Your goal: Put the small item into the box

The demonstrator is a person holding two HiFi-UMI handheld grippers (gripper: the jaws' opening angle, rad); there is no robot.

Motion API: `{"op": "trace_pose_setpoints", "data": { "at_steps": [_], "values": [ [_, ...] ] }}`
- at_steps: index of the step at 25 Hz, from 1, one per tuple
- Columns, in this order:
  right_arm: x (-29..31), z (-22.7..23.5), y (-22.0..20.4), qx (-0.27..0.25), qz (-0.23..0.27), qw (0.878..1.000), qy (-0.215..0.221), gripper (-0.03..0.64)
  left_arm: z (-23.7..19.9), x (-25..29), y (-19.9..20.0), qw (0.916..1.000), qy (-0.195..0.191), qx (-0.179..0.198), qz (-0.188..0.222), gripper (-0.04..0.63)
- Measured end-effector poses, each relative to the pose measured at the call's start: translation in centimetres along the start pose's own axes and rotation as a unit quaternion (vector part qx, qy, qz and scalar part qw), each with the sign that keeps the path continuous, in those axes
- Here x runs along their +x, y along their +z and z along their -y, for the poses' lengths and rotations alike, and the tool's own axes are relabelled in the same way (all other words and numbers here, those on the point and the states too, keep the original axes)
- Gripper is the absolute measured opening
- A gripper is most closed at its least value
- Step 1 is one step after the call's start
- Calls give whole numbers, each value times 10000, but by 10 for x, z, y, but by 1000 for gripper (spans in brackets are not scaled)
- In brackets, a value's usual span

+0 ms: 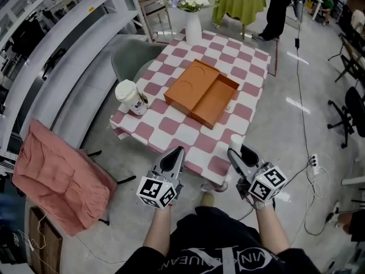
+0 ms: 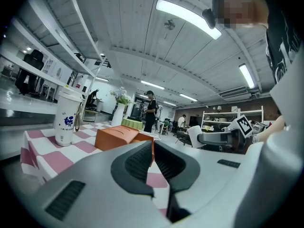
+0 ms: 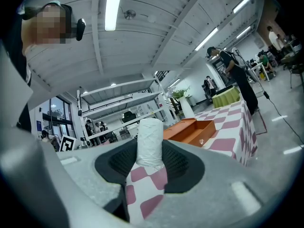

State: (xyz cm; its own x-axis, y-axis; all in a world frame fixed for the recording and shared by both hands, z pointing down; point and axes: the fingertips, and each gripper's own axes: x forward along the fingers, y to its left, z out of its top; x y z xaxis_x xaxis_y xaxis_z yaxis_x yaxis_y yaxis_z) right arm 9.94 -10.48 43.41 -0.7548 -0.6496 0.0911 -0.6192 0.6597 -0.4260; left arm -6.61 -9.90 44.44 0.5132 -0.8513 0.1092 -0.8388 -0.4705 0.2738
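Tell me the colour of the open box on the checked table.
The box is orange, inside and out; the head view shows it best.

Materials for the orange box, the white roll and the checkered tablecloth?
Likely cardboard for the box: matte orange, sharp folded edges. The roll has a white, crinkled wrap, plastic or paper, can't tell which. The tablecloth looks like soft fabric or vinyl, draping over the table edge.

One box (image 1: pixel 202 93), one cup (image 1: pixel 130 97), one vase (image 1: pixel 193 27), one white roll (image 3: pixel 149 144), and two claws: left claw (image 1: pixel 178 150), right claw (image 1: pixel 237 150).
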Motion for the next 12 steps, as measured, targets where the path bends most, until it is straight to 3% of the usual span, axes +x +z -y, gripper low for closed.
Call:
{"op": "trace_pose_setpoints", "data": {
  "at_steps": [12],
  "values": [
    [10,10,1,150,-19,9999,43,163,-7,5,3,10000,78,21,-9,20]
  ]
}}
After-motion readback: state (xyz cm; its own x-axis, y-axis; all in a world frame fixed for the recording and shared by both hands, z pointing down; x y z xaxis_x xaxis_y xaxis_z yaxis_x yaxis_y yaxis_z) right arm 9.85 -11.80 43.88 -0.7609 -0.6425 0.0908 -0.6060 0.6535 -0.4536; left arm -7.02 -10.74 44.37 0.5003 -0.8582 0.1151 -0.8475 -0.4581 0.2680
